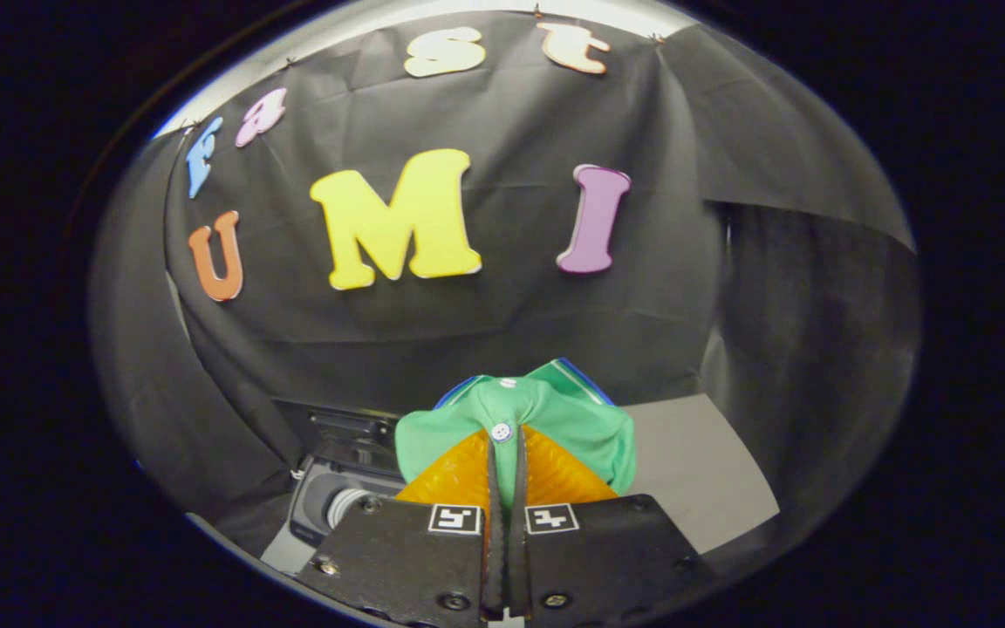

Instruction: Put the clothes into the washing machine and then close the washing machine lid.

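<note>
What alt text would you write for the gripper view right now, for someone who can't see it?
The gripper is shut on a green buttoned shirt, its two fingers pinching the fabric just below a white button and holding it up in front of the black cloth wall. The washing machine sits lower, to the left of the fingers, with a grey surface to their right.

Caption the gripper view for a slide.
Gripper shut on a green shirt, held up beside the washing machine.
</note>
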A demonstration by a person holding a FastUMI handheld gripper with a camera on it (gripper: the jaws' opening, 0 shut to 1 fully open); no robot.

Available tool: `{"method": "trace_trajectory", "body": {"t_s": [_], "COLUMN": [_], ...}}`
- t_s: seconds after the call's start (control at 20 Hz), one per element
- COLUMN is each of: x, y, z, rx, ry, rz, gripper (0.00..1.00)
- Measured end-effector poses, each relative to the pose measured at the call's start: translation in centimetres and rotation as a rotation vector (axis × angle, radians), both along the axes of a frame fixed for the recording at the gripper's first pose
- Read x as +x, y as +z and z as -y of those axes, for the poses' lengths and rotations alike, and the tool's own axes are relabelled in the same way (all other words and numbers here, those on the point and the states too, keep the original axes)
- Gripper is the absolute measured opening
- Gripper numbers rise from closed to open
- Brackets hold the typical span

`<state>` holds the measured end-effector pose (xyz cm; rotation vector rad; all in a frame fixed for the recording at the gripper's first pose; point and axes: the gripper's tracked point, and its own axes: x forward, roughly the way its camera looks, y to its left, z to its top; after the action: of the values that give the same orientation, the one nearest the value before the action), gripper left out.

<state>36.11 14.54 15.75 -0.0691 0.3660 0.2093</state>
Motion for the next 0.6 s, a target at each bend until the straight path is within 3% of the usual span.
{"method": "trace_trajectory", "body": {"t_s": [0.6], "x": [-2.1], "y": [-2.3], "z": [-13.7], "rx": [-0.027], "ry": [0.178], "rz": [-0.017], "gripper": [0.06]}}
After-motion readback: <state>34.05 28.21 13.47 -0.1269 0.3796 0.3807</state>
